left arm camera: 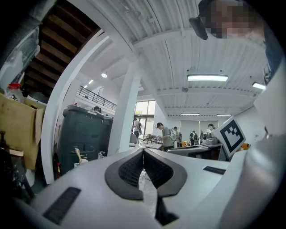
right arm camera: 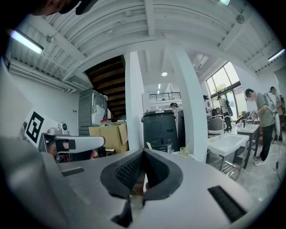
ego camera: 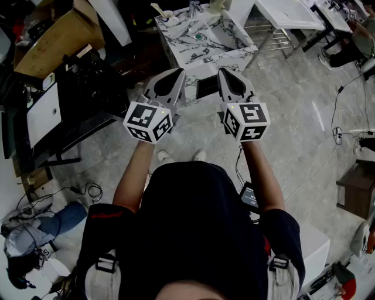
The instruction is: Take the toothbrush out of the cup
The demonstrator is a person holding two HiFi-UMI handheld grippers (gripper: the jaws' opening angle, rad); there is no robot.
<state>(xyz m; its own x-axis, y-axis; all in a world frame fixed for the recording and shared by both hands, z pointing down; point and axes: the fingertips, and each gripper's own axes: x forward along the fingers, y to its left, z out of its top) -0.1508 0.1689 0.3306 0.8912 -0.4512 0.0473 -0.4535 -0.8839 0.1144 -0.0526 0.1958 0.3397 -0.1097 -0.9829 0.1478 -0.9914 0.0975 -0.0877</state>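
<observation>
A marble-patterned table (ego camera: 225, 55) stands ahead of me at the top of the head view. Near its far left corner sits a small white cup (ego camera: 168, 16) with a pale toothbrush (ego camera: 156, 7) leaning out of it. In the left gripper view the toothbrush (left arm camera: 78, 154) shows far off to the left, beyond the jaws. My left gripper (ego camera: 179, 72) and right gripper (ego camera: 223, 72) are held side by side, level, short of the table's near edge. Both are shut with nothing between the pads (left arm camera: 134, 167) (right arm camera: 129, 172).
A clear bottle (ego camera: 193, 7) and a small green thing (ego camera: 199, 36) also lie on the marble table. A cardboard box (ego camera: 55, 35) and a black rack (ego camera: 88, 88) stand left, a white metal table (ego camera: 290, 13) right. Cables (ego camera: 337, 132) trail on the floor. People work in the background.
</observation>
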